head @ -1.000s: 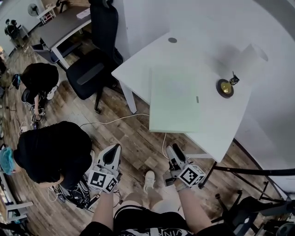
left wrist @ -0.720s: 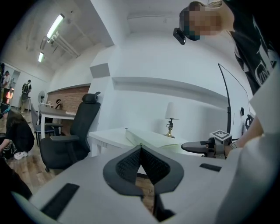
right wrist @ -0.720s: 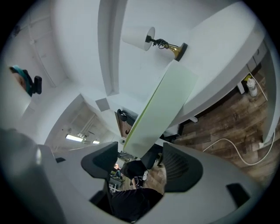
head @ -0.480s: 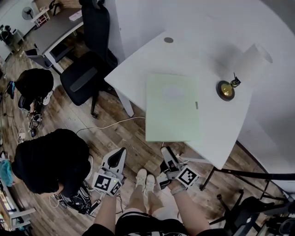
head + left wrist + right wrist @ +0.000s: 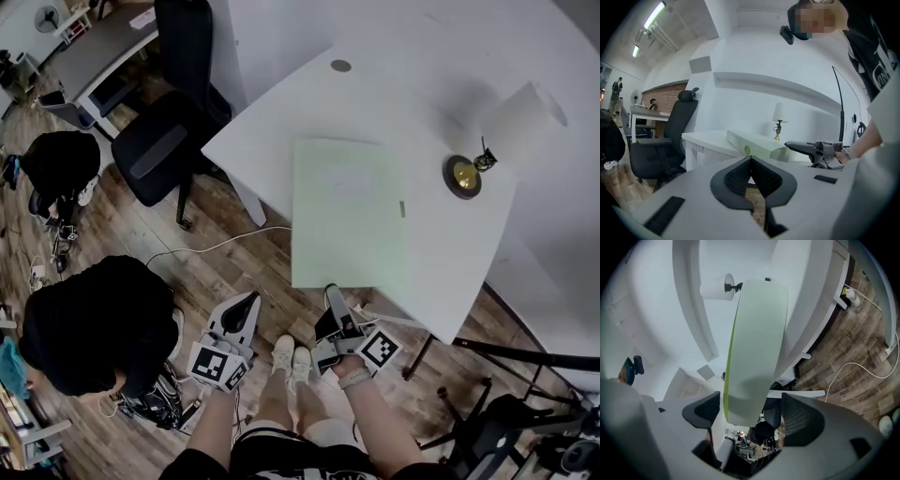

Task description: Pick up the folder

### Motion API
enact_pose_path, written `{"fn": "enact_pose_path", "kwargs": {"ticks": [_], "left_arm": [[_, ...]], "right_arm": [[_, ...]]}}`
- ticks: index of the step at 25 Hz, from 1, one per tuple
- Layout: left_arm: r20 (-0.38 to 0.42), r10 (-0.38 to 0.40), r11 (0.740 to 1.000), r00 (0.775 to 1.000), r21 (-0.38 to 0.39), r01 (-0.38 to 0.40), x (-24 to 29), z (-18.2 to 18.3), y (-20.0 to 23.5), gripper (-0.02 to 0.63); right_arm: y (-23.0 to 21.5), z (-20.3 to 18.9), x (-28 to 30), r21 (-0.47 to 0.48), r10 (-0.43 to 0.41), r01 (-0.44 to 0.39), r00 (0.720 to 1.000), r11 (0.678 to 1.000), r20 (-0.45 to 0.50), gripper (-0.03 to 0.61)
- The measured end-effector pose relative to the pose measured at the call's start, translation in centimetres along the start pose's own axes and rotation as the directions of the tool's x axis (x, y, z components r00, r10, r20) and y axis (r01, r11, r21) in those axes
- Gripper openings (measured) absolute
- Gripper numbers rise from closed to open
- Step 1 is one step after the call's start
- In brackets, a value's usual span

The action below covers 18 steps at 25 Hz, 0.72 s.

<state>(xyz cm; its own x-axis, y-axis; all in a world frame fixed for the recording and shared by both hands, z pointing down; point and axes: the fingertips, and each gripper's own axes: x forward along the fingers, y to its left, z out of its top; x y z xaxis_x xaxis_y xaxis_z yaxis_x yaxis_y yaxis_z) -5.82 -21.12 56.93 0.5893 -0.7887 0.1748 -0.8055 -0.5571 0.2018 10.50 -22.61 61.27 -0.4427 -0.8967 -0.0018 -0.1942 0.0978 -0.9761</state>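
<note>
Pale-green folder (image 5: 349, 211): flat on white table (image 5: 272, 112), near edge overhanging. Right gripper (image 5: 750, 411): jaws have just been opening wide, astride that edge, not yet clamped. We should slide deeper, level, before closing. Left gripper (image 5: 751, 161): closed, empty.

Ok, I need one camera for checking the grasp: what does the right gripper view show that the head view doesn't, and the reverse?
Only the right gripper view: the jaws of the right gripper, which have just been opening, stand either side of the folder's near end, not pressing it. Only the head view: that gripper's marker cube and the person's forearm behind it. Both: the folder lying on the white table, with the lamp beyond it.
</note>
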Motion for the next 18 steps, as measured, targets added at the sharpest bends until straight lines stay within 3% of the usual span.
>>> {"fn": "enact_pose_path", "kwargs": {"ticks": [18], "left_arm": [[-0.015, -0.015, 1.000, 1.000, -0.006, 0.015, 2.2, -0.8, 0.9, 0.014]], "right_arm": [[-0.4, 1.3, 3.7, 0.058, 0.019, -0.022, 0.998, 0.998, 0.059, 0.374]]}}
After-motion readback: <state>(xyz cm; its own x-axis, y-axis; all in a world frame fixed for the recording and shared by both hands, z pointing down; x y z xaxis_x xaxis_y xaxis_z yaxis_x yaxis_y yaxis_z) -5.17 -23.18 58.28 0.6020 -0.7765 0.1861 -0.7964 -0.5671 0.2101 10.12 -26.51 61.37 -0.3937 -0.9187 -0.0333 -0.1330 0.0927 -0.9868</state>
